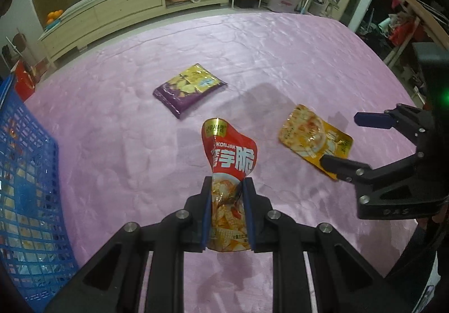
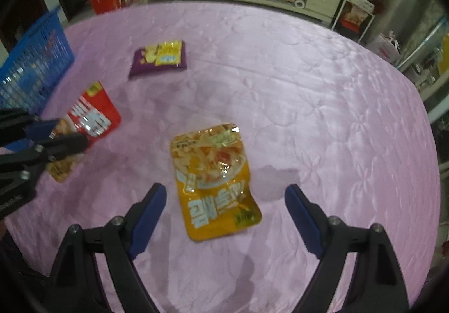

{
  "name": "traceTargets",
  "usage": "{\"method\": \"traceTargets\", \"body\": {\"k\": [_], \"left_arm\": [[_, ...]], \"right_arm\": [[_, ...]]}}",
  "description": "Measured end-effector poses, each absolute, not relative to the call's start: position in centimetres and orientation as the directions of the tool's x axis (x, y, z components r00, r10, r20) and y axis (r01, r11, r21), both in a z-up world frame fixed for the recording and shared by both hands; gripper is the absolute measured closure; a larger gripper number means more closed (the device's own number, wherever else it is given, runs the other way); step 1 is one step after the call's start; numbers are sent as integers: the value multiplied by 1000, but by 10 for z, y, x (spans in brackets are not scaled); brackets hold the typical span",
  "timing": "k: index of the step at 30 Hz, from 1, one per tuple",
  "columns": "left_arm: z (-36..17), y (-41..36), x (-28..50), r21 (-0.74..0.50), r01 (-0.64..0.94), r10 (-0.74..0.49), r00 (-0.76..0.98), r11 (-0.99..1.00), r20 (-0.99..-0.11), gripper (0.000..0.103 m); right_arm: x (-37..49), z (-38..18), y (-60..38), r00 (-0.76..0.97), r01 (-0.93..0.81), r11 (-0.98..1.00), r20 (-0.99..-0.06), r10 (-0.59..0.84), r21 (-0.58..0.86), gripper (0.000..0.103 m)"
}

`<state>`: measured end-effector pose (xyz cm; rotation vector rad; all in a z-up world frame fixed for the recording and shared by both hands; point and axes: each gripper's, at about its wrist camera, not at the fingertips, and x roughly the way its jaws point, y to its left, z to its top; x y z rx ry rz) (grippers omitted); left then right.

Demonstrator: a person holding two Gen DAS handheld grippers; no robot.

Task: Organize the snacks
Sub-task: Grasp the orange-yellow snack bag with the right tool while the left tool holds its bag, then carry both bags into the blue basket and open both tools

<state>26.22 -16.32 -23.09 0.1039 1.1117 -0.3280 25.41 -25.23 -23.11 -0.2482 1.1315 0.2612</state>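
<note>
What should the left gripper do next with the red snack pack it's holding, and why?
Probably carry it over to the blue basket and let go above it. The left gripper is already shut on the red snack pack, lifted clear of the pink cloth, and the basket sits just to its left with packets already inside.

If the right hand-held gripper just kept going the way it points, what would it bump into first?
Most likely the yellow snack packet lying flat on the pink cloth; the open right hand-held gripper seems aimed straight at it, though depth is uncertain.
</note>
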Motion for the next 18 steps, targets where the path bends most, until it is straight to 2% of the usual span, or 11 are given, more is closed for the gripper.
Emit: {"method": "traceTargets", "body": {"k": [5, 8, 10, 12, 13, 15, 16, 18], "left_arm": [[-232, -161, 268, -85, 305, -212, 411, 948, -887, 85], [-234, -164, 270, -89, 310, -217, 409, 947, -887, 85], [-237, -165, 270, -87, 311, -215, 406, 947, -888, 85], [-237, -159, 269, -92, 303, -215, 403, 949, -889, 85], [-237, -156, 267, -98, 299, -219, 403, 949, -889, 85], [-239, -155, 266, -106, 293, -222, 399, 950, -890, 85], [-241, -153, 264, -108, 291, -223, 397, 951, -890, 85], [-241, -152, 260, -113, 287, -225, 394, 951, -891, 85]], "right_arm": [[256, -248, -252, 373, -351, 936, -922, 105, -36, 15], [250, -247, -247, 387, -387, 921, -914, 122, -41, 20], [245, -245, -243, 388, -410, 911, -912, 134, -41, 31], [238, -241, -234, 390, -449, 892, -909, 146, -49, 51], [235, -241, -228, 392, -456, 888, -909, 139, -61, 54], [231, -239, -222, 385, -462, 886, -910, 153, -47, 68], [230, -239, -219, 389, -460, 887, -909, 150, -51, 73], [225, -238, -215, 397, -450, 891, -907, 143, -57, 75]]}}
